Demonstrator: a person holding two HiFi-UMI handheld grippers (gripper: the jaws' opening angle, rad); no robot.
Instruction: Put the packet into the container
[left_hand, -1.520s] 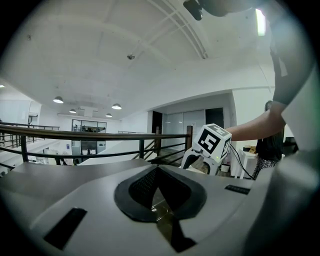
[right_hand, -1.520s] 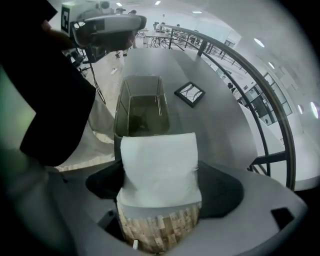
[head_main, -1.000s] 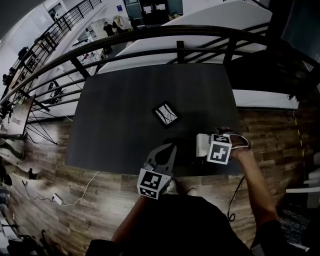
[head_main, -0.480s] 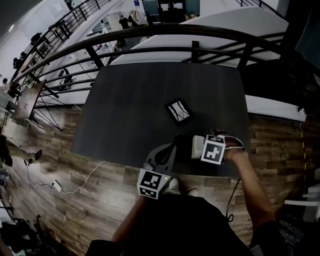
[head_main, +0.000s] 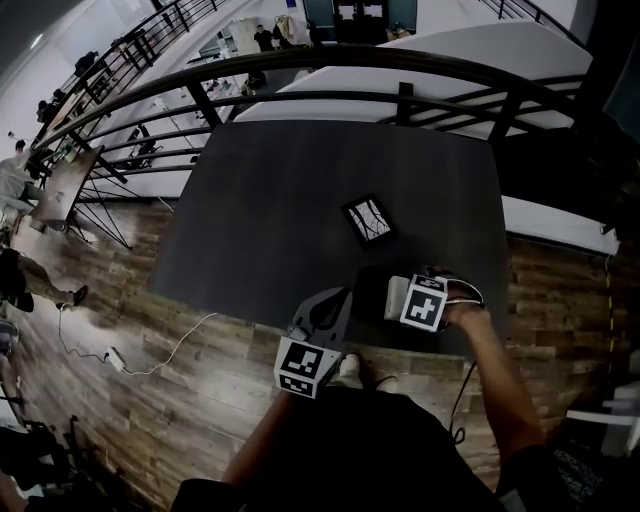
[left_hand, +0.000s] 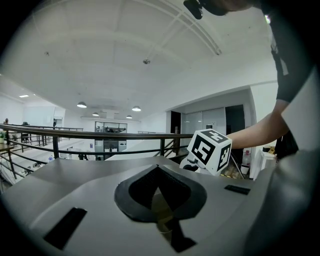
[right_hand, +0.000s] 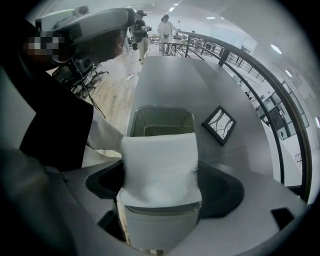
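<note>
Head view: the right gripper (head_main: 408, 300) points steeply down over the near edge of the dark table (head_main: 260, 220), at about 5 o'clock from the table's middle. The white packet (head_main: 395, 292) shows at its tip. It is just above the container (head_main: 369, 298), a dim box touching the packet's 9 o'clock side. A small framed tile (head_main: 368, 220) lies apart at the container's 12 o'clock. The left gripper (head_main: 343, 297) waits at the container's 8 o'clock.

Left gripper view: the left gripper (left_hand: 158, 172) has its jaws clenched together on nothing. It points out over the table towards the railing, and the right gripper's marker cube (left_hand: 210, 150) sits at 2 o'clock.

Right gripper view: the right gripper (right_hand: 159, 200) has its jaws spread wide and grasping the packet (right_hand: 159, 167), which stands upright between them. The container (right_hand: 161, 121) lies open at 12 o'clock beyond it, and I see nothing inside. The tile (right_hand: 219, 124) is at 2 o'clock.

By my reading, pickup and carry are done. Lowering the packet into the container and releasing it remain.
</note>
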